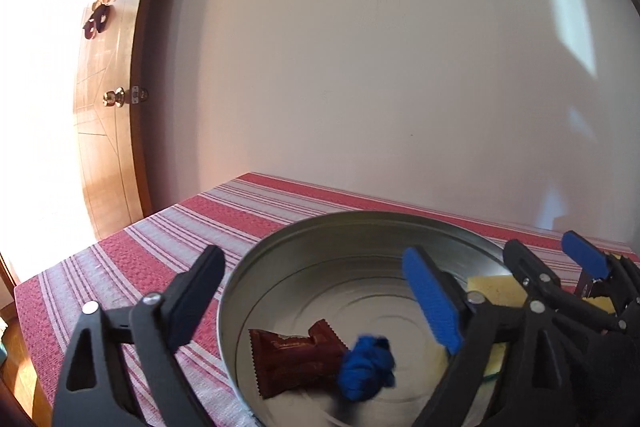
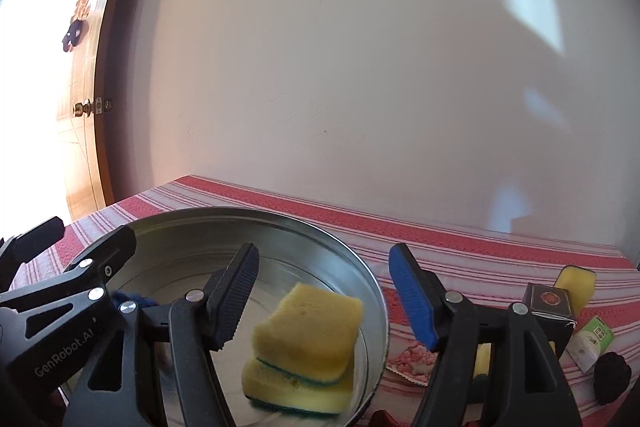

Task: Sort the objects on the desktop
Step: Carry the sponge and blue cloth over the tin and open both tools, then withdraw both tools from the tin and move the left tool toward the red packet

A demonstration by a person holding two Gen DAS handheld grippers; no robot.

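Tin (image 1: 280, 251) sits on the striped tablecloth (image 1: 120, 267). The left wrist view alone shows a brown wrapped snack (image 1: 292, 355) and a crumpled blue item (image 1: 366, 367) lying inside, under the left gripper (image 1: 316, 307), jaws wide, empty. The right wrist view alone shows two stacked yellow sponges (image 2: 308, 343) in the tin below the right gripper (image 2: 324, 299), jaws apart, touching nothing, and further right a dark box (image 2: 550, 301), a third sponge (image 2: 576, 285), and a green-white packet (image 2: 594, 341).

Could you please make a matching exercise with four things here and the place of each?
Things:
1. brown snack packet
2. stacked yellow sponges
3. dark box
4. door knob

Places:
A. on the striped cloth, right of the tin
B. on the wooden door
C. in the round tin, beside a blue wad
D. in the tin's right part

Pairs: 1-C, 2-D, 3-A, 4-B
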